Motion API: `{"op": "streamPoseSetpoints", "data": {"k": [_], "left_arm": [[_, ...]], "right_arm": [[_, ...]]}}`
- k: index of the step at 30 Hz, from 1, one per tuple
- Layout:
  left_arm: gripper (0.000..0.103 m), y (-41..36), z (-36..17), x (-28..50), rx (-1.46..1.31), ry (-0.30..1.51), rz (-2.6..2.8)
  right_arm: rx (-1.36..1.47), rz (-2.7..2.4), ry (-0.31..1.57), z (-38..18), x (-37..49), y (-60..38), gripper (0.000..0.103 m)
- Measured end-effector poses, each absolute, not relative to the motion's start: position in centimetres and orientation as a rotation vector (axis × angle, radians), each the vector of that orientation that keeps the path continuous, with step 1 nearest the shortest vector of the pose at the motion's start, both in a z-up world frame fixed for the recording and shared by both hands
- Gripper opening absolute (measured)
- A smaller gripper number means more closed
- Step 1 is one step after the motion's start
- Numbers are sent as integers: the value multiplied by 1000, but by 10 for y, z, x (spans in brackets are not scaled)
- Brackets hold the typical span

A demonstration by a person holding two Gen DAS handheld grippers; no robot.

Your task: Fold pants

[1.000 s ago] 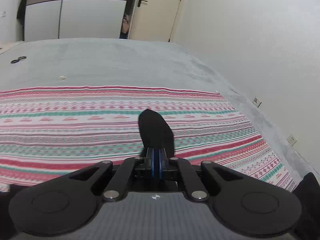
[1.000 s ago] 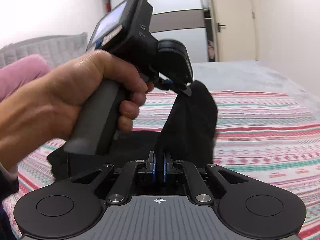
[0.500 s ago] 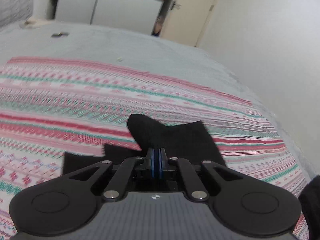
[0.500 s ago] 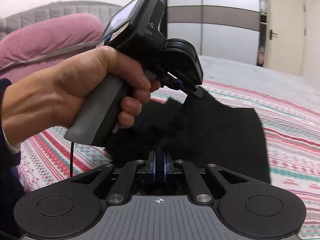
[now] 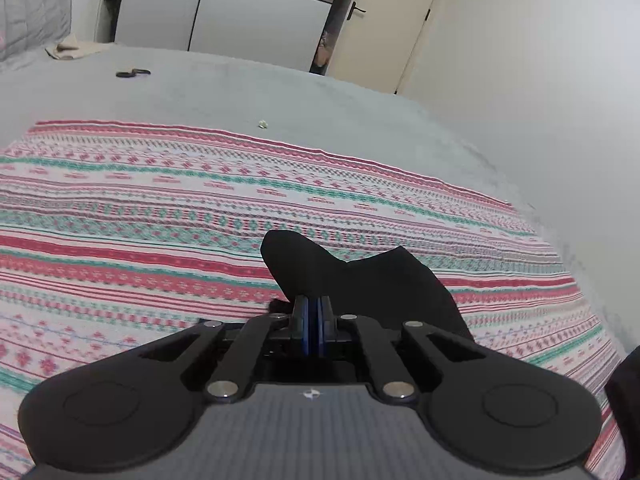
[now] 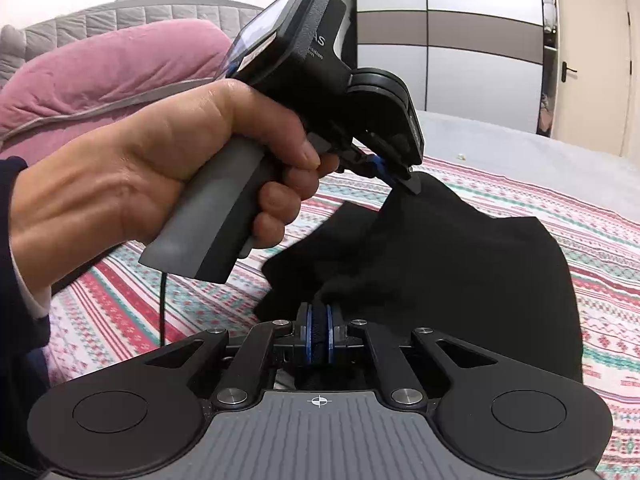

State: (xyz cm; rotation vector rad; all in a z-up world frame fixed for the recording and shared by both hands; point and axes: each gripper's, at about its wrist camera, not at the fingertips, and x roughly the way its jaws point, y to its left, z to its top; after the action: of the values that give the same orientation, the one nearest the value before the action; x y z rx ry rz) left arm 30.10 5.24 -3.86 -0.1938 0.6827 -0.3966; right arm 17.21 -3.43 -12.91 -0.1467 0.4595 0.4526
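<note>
The black pants (image 6: 460, 264) are pinched by both the left claw (image 5: 312, 312) and the right claw (image 6: 318, 320), side by side, with the cloth hanging ahead over the striped blanket (image 5: 160, 208).

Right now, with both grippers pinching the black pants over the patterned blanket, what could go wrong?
Left gripper holds only a small tip of the pants; it may slip out. The lifted fabric sags unevenly between it and the right gripper, so the fold could land crooked on the blanket.
</note>
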Motion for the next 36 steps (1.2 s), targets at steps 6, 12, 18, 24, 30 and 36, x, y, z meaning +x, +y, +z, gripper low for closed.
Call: {"op": "streamPoseSetpoints", "data": {"k": [6,12,18,24,30,36], "left_arm": [[35,76,-45,296,-190,684,-350],[35,73,-63,302,-130,725,-314],[35,71,-63,305,-115,712,-303],[35,72,-67,305,-89,704,-310],[40,86,-59,293,-115,712,-325],[42,93,-48,255,-159,694,-345]], "right_arm": [[-130,491,455,-125,170,-16,7],[-143,494,474,-133,173,-6,7],[-40,547,531,-140,187,-13,15],[-3,677,597,-133,187,-26,18],[35,663,665,-124,194,-73,19],[94,417,611,-102,213,-147,20]]}}
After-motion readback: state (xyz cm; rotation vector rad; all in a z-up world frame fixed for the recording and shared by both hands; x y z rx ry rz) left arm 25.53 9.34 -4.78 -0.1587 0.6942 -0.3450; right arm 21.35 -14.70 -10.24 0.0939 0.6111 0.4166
